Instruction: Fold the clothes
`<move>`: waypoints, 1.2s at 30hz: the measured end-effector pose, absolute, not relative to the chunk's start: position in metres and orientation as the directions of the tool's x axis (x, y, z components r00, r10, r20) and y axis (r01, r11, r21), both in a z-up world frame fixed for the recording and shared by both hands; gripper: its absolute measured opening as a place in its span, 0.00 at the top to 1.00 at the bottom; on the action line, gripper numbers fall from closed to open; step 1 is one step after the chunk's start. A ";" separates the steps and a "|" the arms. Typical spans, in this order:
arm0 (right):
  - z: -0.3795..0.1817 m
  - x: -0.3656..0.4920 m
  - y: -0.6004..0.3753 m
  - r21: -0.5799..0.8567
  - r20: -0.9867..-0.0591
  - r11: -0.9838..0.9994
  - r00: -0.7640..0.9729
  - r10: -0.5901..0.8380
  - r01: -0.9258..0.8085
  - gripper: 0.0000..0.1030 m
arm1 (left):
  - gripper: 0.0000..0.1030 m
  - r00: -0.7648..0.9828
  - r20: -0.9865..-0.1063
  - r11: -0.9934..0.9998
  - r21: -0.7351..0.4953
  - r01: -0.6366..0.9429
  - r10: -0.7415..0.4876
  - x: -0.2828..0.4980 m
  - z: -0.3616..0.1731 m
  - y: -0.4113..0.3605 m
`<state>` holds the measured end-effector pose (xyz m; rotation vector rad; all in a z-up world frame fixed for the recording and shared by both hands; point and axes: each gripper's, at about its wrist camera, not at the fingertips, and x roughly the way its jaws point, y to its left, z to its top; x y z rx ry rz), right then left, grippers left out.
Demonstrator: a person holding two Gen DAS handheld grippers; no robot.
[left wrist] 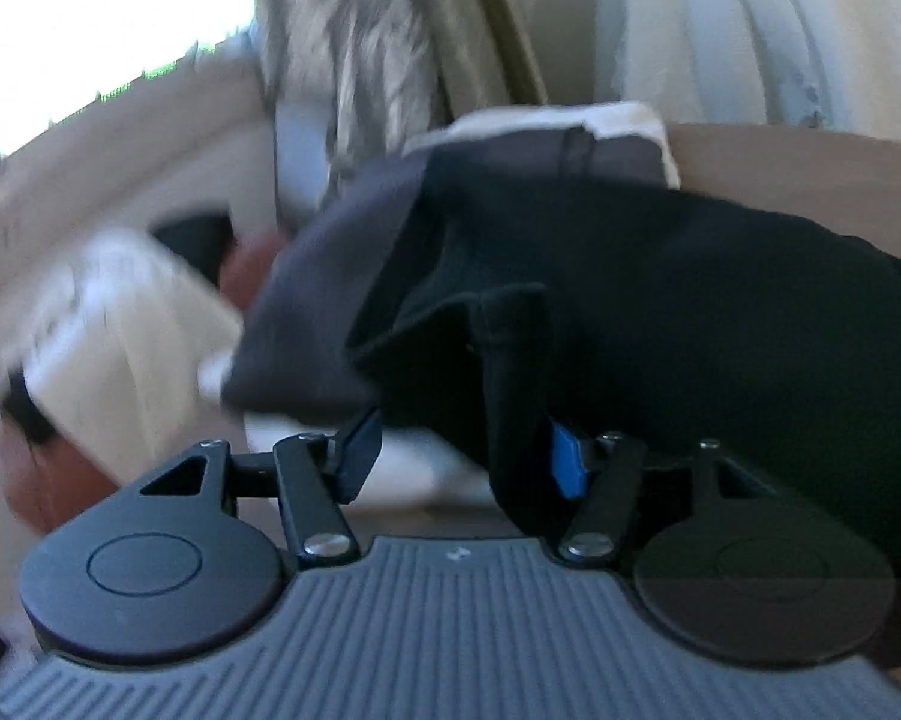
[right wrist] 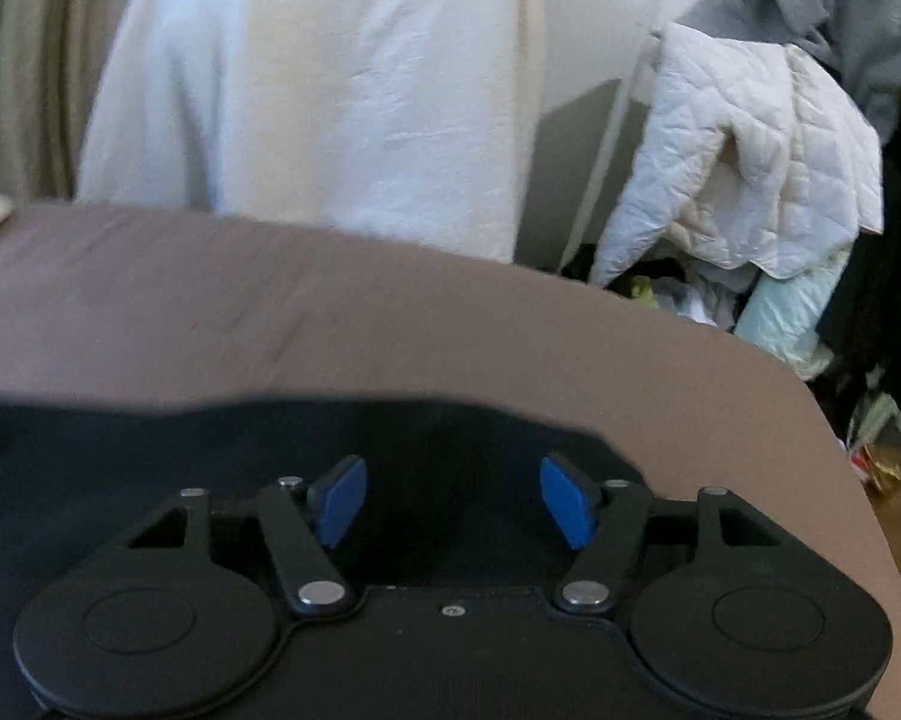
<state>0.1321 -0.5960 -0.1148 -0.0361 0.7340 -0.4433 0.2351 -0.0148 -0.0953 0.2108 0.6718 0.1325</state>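
A black garment [left wrist: 660, 300] lies across the brown surface [left wrist: 810, 168], partly over a dark grey garment [left wrist: 330, 276]. My left gripper [left wrist: 462, 459] stands open at the near edge of these clothes. A fold of the black cloth [left wrist: 510, 384] hangs between its fingers, against the right blue pad [left wrist: 567, 465], and the left pad is clear of it. In the right wrist view the same black garment [right wrist: 150, 450] lies flat under my right gripper [right wrist: 453, 501]. That gripper is open, its blue pads [right wrist: 339, 501] wide apart with nothing pinched.
White folded cloth [left wrist: 618, 120] sits behind the grey garment, and a blurred white item [left wrist: 108, 324] lies at the left. The brown surface [right wrist: 390, 330] drops off at the right. Beyond it hang a white sheet [right wrist: 330, 90] and a quilted jacket [right wrist: 750, 150], above floor clutter [right wrist: 798, 312].
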 end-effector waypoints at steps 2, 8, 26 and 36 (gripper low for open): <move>-0.113 0.108 -0.590 -0.167 -0.644 0.919 0.666 -0.376 0.358 0.33 | 0.42 0.740 -0.648 0.978 0.197 -0.067 0.181 0.230 -0.096 -0.002; -0.113 0.000 -0.578 0.000 -0.631 0.905 0.702 -0.330 0.426 0.32 | 0.31 0.703 -0.706 0.994 0.114 0.000 0.081 0.190 -0.086 0.001; -0.155 -0.161 -0.555 0.179 -0.725 0.747 0.600 -0.340 0.640 0.18 | 0.22 0.677 -0.710 0.940 0.066 0.334 -0.190 0.014 -0.089 -0.089; -0.166 -0.159 -0.549 0.114 -0.778 0.783 0.545 -0.312 0.611 0.18 | 0.20 0.620 -0.754 0.915 0.066 0.398 -0.216 -0.035 -0.110 -0.128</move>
